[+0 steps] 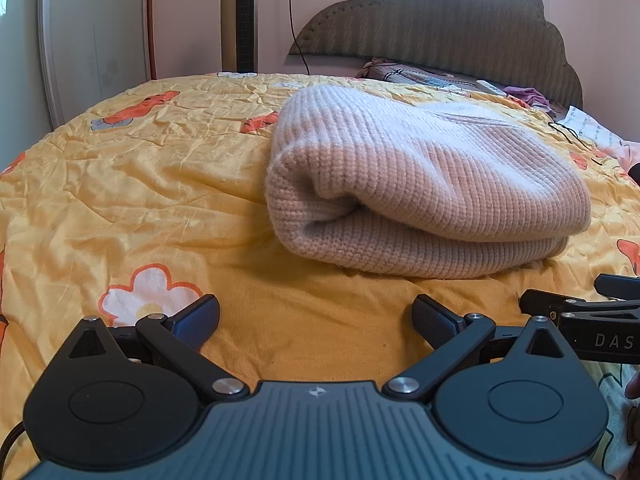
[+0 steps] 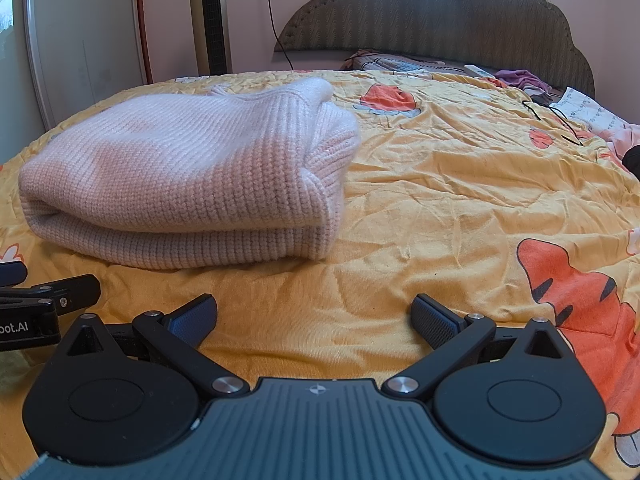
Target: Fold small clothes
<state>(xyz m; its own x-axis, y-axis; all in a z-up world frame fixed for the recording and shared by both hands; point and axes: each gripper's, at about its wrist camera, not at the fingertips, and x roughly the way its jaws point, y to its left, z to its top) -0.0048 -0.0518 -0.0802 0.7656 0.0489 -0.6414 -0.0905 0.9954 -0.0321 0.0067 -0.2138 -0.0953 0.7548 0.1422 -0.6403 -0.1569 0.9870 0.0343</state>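
Observation:
A pale pink knitted sweater lies folded in a thick bundle on the yellow cartoon-print bedspread. In the right wrist view the sweater sits ahead and to the left. My left gripper is open and empty, low over the bedspread just in front of the sweater. My right gripper is open and empty too, in front of the sweater's right end. Each gripper shows at the edge of the other's view: the right one, the left one.
A dark padded headboard stands at the far end with pillows, a purple cloth, papers and a black cable near it. A tower fan and a white door stand beyond the bed's far left.

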